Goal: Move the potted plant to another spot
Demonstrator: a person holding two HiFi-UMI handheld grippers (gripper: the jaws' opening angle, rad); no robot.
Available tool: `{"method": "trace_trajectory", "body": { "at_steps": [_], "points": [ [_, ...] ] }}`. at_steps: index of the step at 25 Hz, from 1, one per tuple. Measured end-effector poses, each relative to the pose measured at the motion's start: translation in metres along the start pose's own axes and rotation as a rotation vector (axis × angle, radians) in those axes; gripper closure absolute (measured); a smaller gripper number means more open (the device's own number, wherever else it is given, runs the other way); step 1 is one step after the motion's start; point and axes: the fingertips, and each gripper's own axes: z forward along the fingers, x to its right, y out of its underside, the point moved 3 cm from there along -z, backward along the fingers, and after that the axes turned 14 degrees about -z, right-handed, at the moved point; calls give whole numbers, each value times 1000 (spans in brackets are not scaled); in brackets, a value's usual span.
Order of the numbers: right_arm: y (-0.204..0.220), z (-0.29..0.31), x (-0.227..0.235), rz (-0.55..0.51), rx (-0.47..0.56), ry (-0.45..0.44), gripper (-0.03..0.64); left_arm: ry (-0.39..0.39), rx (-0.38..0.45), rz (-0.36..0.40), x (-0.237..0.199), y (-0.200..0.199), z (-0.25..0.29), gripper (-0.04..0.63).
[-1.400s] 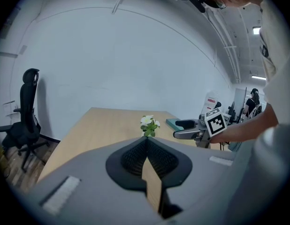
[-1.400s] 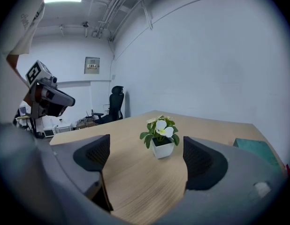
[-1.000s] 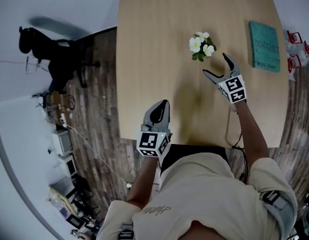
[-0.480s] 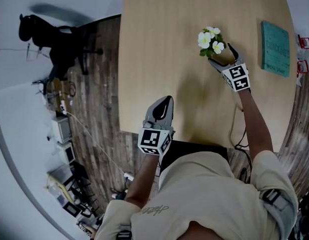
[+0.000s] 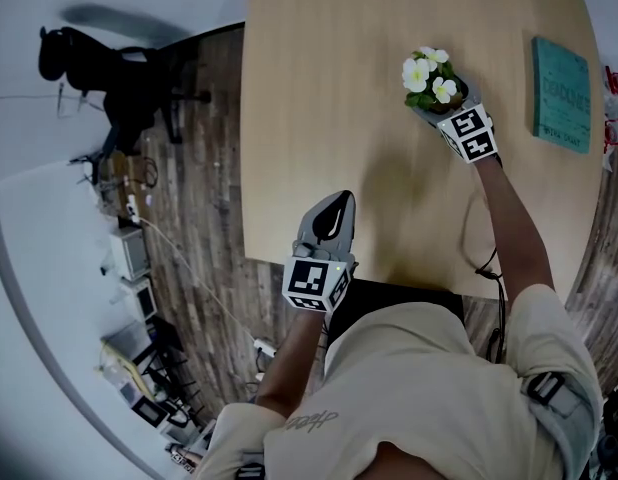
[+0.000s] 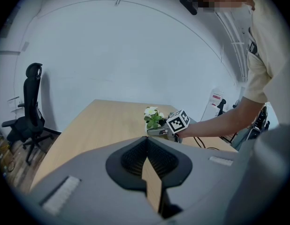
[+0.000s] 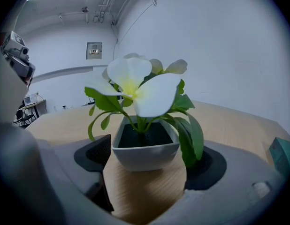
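The plant (image 5: 429, 76) stands on the far right part of the surface (image 5: 319, 88), upright in a small pale square pot with white flowers and green leaves above it. A teal book (image 5: 562, 93) lies flat to its right, apart from it, near the right edge.

The right tongs (image 5: 441, 106) reach in from the near side and straddle the pot. In the right gripper view the pot (image 7: 145, 142) sits between the two dark pads, toward their far ends. The jaws stand spread, one on each side of it. The left pad (image 7: 95, 156) lies just beside the pot's left wall. On the right a drooping leaf covers most of the gap, and a sliver of surface shows between wall and pad. The pot's base rests on the surface, so the tongs are released around it rather than clenched.

The left tongs (image 5: 337, 208) are at the near edge of the surface, well apart from the plant, pointing toward the far side. In the left gripper view their pads meet at the tips (image 6: 147, 146), clenched with nothing between them. Past them that view shows the plant and the right tongs' marker cube (image 6: 178, 121) to the far right.

Off the surface, far left, a black chair (image 5: 99, 78) stands by the wall on the wood floor (image 5: 204, 168).
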Motion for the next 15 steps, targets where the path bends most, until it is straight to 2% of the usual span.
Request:
{"method": "trace_trajectory", "body": {
  "at_steps": [4,8,15],
  "points": [
    [-4,4,-3,-16,2,-15,197,-15,-3,-1,-4,2,-3,581],
    [0,5,1,0,-23,11,275,-26,0,-5,-7,2,-6,581],
    [-2,-1,-1,-28,-51,15,278,-24,28,-10,-4,-2,-8,581]
  ]
}}
